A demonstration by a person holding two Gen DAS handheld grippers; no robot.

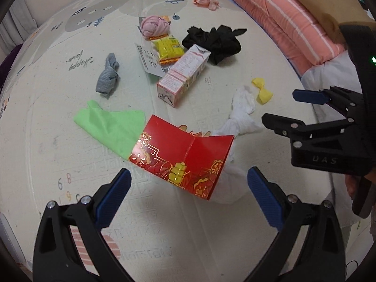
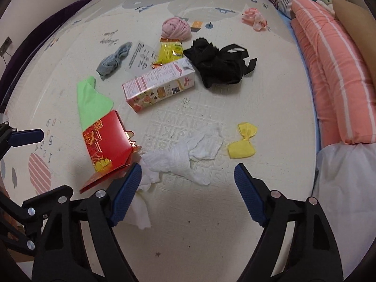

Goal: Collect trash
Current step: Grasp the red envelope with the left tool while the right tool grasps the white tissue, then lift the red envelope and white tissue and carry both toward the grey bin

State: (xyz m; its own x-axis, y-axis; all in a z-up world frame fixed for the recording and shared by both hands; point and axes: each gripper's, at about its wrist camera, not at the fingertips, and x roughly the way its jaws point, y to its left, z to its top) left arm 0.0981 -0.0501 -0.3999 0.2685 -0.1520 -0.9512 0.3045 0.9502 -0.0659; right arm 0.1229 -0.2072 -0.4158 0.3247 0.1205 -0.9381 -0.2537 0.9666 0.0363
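Note:
Trash lies scattered on a cream play mat [image 1: 211, 223]. A bent red envelope [image 1: 185, 155] lies just ahead of my open, empty left gripper [image 1: 188, 192]; it also shows in the right wrist view [image 2: 105, 138]. Crumpled white tissue [image 2: 188, 155] lies just ahead of my open, empty right gripper [image 2: 188, 192]. A green paper [image 1: 112, 127], a pink-and-white carton [image 1: 183, 72], a yellow snack wrapper [image 1: 169, 47] and a yellow crumpled paper [image 2: 242, 143] lie farther out. The right gripper [image 1: 279, 108] shows open at the right of the left wrist view.
Rolled socks, grey [image 1: 108, 75] and pink [image 1: 155, 25], a black garment [image 1: 213, 40] and a pink cloth [image 1: 205, 0] lie on the mat. A pink striped quilt [image 2: 333, 70] borders the right side. A white plastic bag [image 2: 347, 178] sits at the right edge.

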